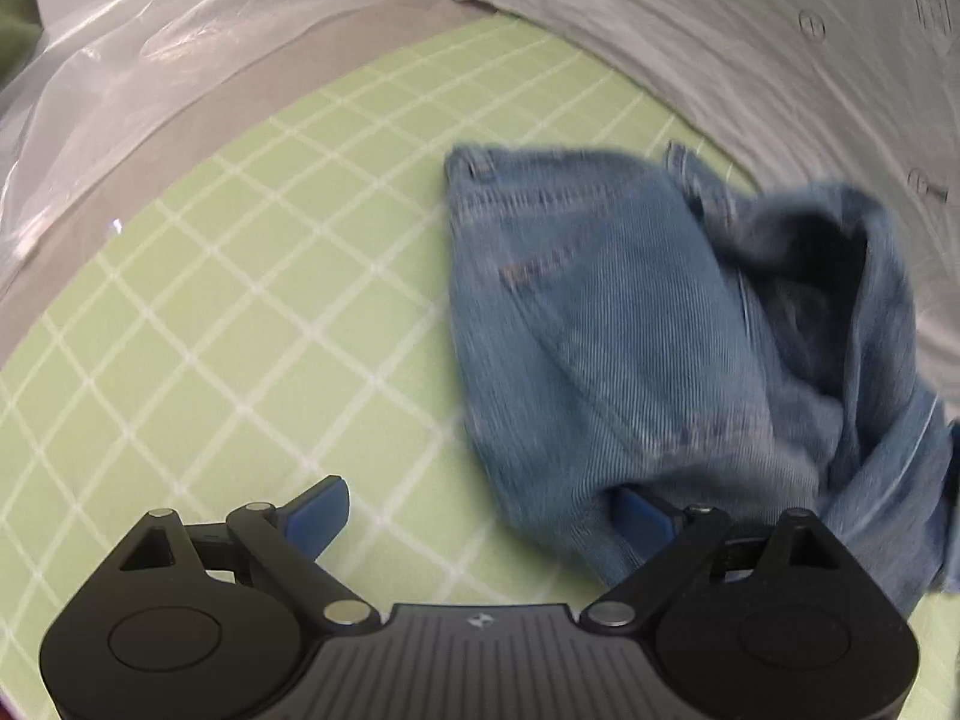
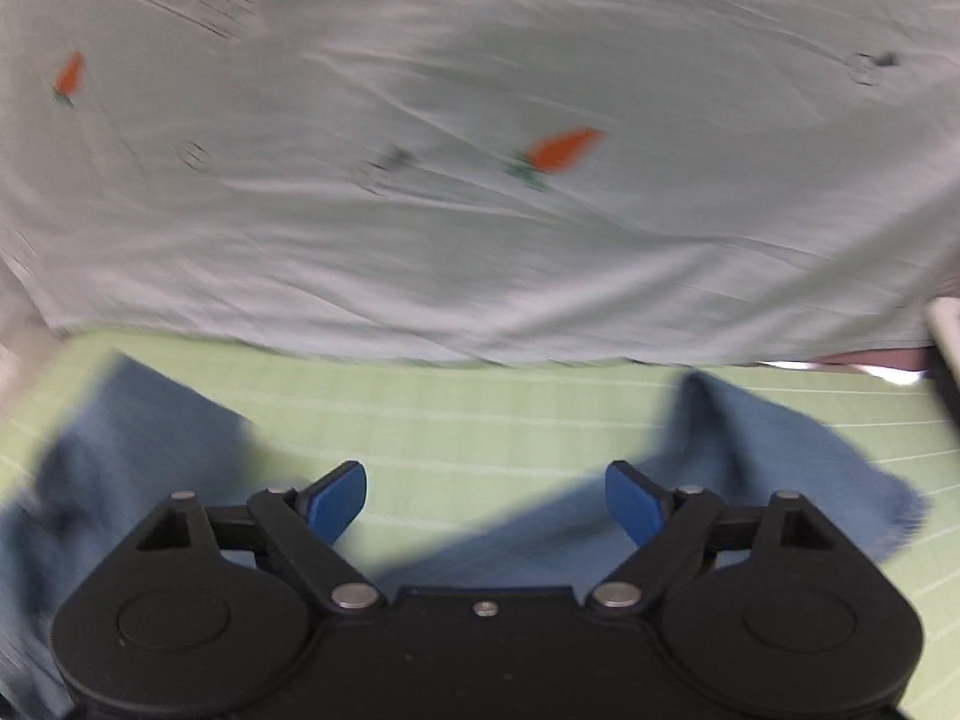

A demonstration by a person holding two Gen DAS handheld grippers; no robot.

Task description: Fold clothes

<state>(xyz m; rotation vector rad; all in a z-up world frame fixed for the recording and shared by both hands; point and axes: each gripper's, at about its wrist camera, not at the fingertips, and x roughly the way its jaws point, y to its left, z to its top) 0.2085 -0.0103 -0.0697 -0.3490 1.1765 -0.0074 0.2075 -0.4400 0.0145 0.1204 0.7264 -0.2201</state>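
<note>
A pair of blue denim jeans lies crumpled on a green grid mat, waistband toward the far side. My left gripper is open; its right blue finger sits at the near edge of the denim, partly under a fold. In the right wrist view the jeans spread to both sides, one part at the left and one at the right. My right gripper is open and empty above the green mat, between the two denim parts.
A pale grey shirt with buttons and small orange carrot prints lies beyond the mat. A clear plastic bag lies at the far left. A white object's edge shows at the right.
</note>
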